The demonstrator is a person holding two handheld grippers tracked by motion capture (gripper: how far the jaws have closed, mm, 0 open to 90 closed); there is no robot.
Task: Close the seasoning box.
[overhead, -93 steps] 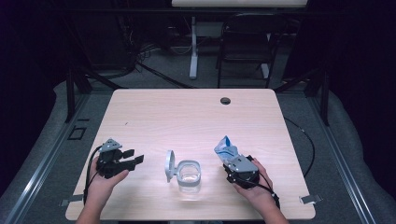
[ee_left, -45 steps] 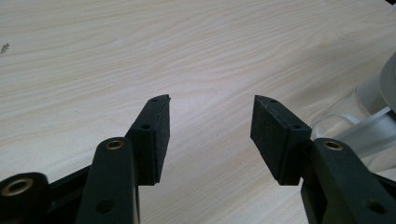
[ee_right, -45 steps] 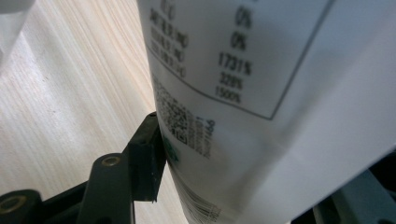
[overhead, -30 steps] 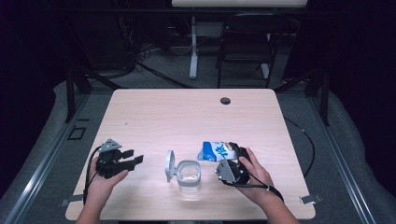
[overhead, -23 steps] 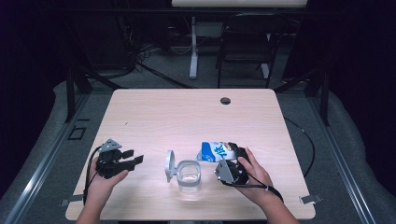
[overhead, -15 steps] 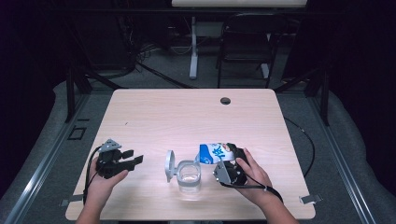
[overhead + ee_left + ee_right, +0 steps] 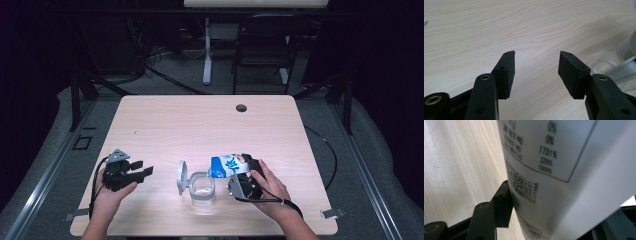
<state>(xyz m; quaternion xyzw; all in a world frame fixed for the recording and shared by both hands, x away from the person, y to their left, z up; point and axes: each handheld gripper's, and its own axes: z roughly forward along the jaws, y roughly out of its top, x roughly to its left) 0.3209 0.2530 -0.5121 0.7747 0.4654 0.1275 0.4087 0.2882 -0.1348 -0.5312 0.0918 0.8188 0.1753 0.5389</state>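
I have the carton clamped in my right gripper, tipped with its top over the jar; tilted much further it could overshoot the rim and wet the table. My left gripper sits apart and empty; I count one carton, one jar, two grippers.

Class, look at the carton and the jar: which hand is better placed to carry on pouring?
Right. Its claw grips the carton, tipped over the open jar. The left claw is open, holds nothing, and sits apart.
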